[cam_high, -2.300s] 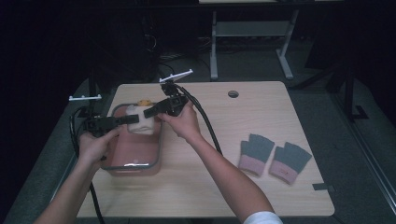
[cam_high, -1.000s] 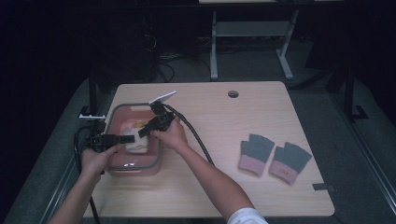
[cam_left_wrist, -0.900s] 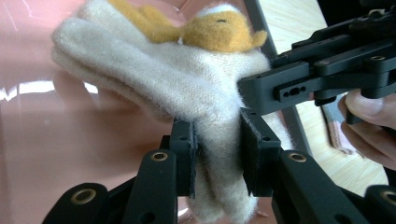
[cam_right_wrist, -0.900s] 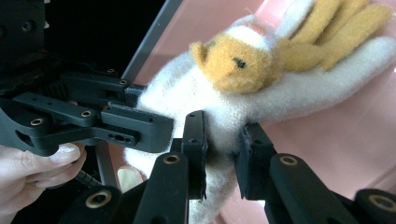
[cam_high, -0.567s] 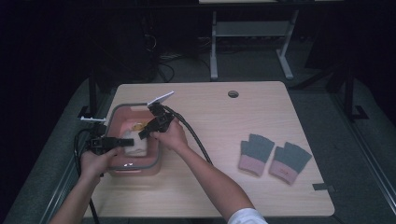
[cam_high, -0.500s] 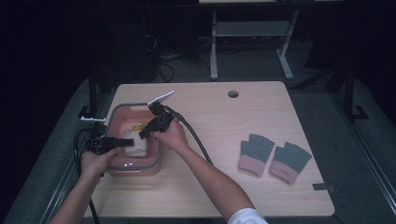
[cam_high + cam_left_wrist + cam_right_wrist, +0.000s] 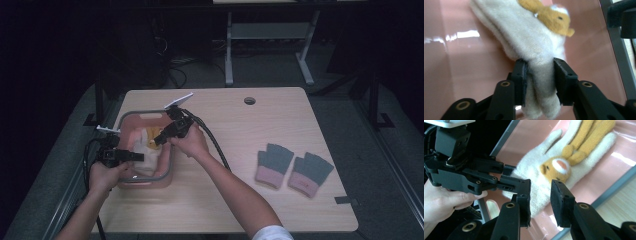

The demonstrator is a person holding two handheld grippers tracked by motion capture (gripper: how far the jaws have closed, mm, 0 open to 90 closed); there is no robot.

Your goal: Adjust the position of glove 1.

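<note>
A cream glove (image 7: 149,144) with an orange animal face lies in a pink bin (image 7: 142,112) with a grey rim, at the table's left. My left gripper (image 7: 540,75) has the glove's (image 7: 534,42) cuff end between its pads; the jaws have just been opening, but the pads still touch the fabric on both sides. In the high view it (image 7: 140,157) reaches in from the bin's left side. My right gripper (image 7: 540,195) hovers over the glove (image 7: 544,176) near the face; its jaws have just been opening and hold nothing. It (image 7: 157,141) comes in from the bin's right.
A pair of grey gloves with pink cuffs (image 7: 272,164) (image 7: 309,174) lies on the right of the wooden table. A cable hole (image 7: 249,100) is near the far edge. Cables trail from both grippers across the table.
The glove, held stretched above the bin before, now lies down inside it. Both hands sank with it and have barely moved in the last second.
</note>
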